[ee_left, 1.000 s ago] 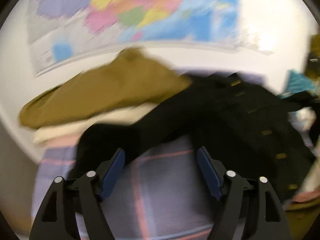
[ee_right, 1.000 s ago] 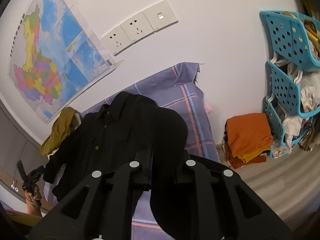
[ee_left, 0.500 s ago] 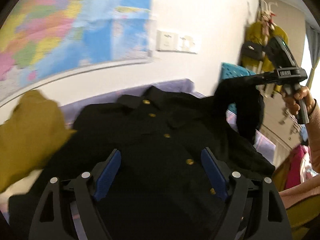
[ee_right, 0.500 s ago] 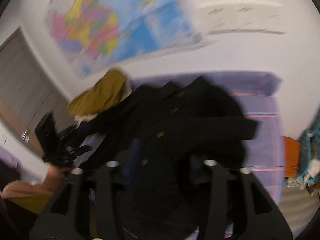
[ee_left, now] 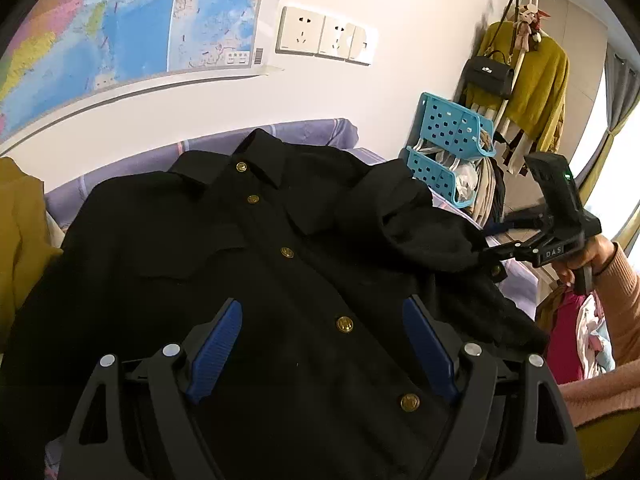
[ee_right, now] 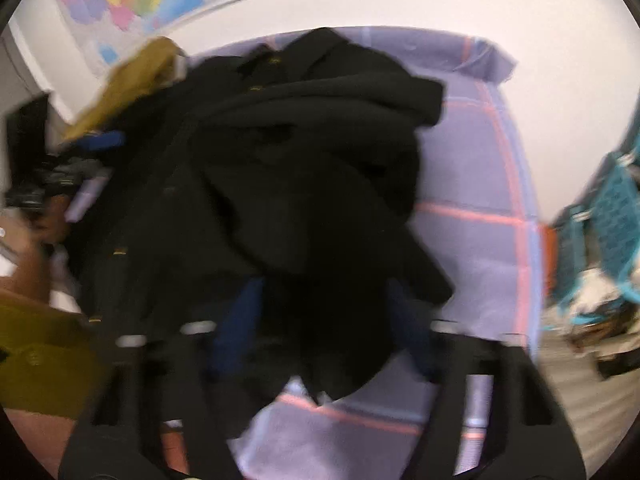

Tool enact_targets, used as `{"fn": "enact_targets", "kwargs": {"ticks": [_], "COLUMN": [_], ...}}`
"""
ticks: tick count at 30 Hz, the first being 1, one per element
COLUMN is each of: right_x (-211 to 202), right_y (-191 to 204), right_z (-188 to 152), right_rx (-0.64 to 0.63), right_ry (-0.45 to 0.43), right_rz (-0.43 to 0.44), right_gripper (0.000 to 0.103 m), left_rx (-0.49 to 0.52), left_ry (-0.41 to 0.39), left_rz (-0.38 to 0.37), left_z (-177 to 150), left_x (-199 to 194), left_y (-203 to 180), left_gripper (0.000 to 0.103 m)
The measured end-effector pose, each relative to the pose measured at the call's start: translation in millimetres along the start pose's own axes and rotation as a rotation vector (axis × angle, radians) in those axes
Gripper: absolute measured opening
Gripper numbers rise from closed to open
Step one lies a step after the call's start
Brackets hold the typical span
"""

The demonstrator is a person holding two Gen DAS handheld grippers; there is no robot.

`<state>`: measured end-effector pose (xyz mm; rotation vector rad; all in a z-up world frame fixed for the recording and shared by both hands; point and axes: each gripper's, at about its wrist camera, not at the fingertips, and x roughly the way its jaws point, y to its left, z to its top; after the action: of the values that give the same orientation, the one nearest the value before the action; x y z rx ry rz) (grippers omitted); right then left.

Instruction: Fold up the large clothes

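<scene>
A black jacket (ee_left: 280, 260) with gold buttons lies front up on the purple checked bed sheet (ee_right: 472, 168). My left gripper (ee_left: 322, 304) hovers open over the jacket's lower front, with nothing between its blue pads (ee_left: 216, 344). One sleeve (ee_left: 420, 232) is folded across the chest. In the left wrist view my right gripper (ee_left: 490, 254) sits at that sleeve's cuff. In the blurred right wrist view, the sleeve (ee_right: 332, 240) hangs between the jaws of the right gripper (ee_right: 326, 288), which are closing. The pads do not visibly press on it.
Mustard clothing (ee_left: 20, 232) is piled at the bed's left end. Blue plastic baskets (ee_left: 452, 132) full of clothes stand to the right, with a coat rack behind them. A map and wall sockets (ee_left: 326, 36) are above the bed. A person's hand in a pink sleeve (ee_left: 612, 280) holds the right gripper.
The left view swung from the mustard pile to the jacket's front. The right gripper, shut on the sleeve a second ago, opened its jaws and tipped down over the jacket.
</scene>
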<state>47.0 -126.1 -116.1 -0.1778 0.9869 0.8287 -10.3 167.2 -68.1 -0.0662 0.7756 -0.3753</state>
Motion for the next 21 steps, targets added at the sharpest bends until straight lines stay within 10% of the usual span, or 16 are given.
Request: {"fn": "enact_targets", "kwargs": {"ticks": [1,7,12,14,21], "right_x": [-4,-71,-33,-11,-30], "right_y": [3,71,147,161,59], "right_z": [1,30,47,50,62], "right_rx": [-0.004,-0.109,-0.234,-0.268,-0.083], "right_ry": [-0.008,-0.213,-0.121,-0.066,-0.241], "right_rz": [0.022,0.345,0.535,0.506,0.23], "right_gripper": [0.012,0.01,0.017,0.061,0.055], "left_rx": [-0.004,-0.024,-0.026,-0.028,-0.008], "left_ry": [0.0,-0.054,-0.115,-0.11,0.071], "left_rz": [-0.004,-0.033,-0.025,-0.014,-0.124], "left_z": [2,15,34,35,2], "left_x": [1,-18,-39,-41,-8], "left_y": [1,9,18,19,-7], "left_gripper": [0.08,0.08,0.08,0.08,0.082]}}
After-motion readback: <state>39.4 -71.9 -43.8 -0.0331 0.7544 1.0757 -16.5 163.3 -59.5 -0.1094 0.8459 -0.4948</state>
